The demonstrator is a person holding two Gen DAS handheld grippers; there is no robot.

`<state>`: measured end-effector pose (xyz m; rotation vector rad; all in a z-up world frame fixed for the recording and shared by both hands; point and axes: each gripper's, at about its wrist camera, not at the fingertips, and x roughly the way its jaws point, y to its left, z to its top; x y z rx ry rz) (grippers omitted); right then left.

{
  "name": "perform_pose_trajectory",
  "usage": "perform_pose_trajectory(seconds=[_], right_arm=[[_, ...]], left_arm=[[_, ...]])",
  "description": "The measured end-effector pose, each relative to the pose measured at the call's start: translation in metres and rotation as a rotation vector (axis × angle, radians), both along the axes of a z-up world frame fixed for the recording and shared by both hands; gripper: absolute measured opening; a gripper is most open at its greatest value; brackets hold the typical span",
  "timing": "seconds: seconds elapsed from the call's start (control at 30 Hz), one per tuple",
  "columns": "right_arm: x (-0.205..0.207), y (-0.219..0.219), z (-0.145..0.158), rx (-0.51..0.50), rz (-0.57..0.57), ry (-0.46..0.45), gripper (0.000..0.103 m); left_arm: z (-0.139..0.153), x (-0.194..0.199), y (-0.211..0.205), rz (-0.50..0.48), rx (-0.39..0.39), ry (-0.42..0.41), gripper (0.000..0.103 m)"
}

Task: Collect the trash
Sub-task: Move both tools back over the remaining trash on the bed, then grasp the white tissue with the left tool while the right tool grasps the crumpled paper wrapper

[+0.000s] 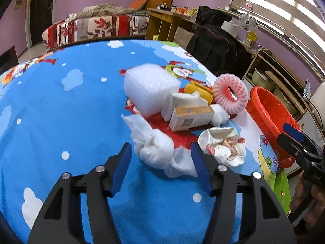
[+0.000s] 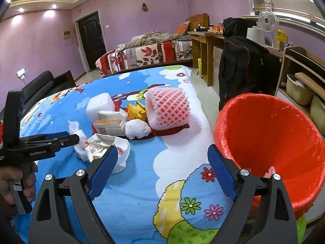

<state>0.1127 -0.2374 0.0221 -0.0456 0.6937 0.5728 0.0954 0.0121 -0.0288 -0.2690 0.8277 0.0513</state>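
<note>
Nearly all of the collecting looks still to do: the trash sits in a loose heap on the blue cartoon tablecloth (image 1: 61,111), and the red-lined bin (image 2: 270,134), hanging off the table edge at about 3 o'clock in the right wrist view, shows only a small pale scrap low inside, though its bottom is partly hidden. The left gripper (image 1: 161,162) is spread wide, its blue pads either side of a crumpled white tissue (image 1: 156,148) but not closed on it. The right gripper (image 2: 162,168) is also spread and holds nothing, poised between heap and bin. Just at 2 o'clock of the tissue lies a crumpled printed wrapper (image 1: 223,146); beyond, toward 12, are a small cardboard box (image 1: 191,118), a white foam block (image 1: 150,89), a yellow wrapper (image 1: 200,90) and a pink foam net ring (image 1: 230,93). My guess is the tissue goes first
</note>
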Motion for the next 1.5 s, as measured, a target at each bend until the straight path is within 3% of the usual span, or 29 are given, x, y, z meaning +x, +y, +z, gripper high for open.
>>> perform_pose_trajectory(seconds=[0.6,0.97,1.5], right_arm=[[-0.008,0.038,-0.008,-0.022,0.094,0.009,0.084],[-0.011,0.075,-0.022,-0.057,0.172,0.039,0.084],[0.002,0.1,-0.038,-0.108,0.197,0.09,0.083]], left_arm=[[-0.018,0.006,0.008,-0.024,-0.063,0.049,0.03],[-0.003,0.002,0.005,-0.006,0.009,-0.002,0.029],[0.008,0.0,0.005,0.008,0.035,-0.037,0.029]])
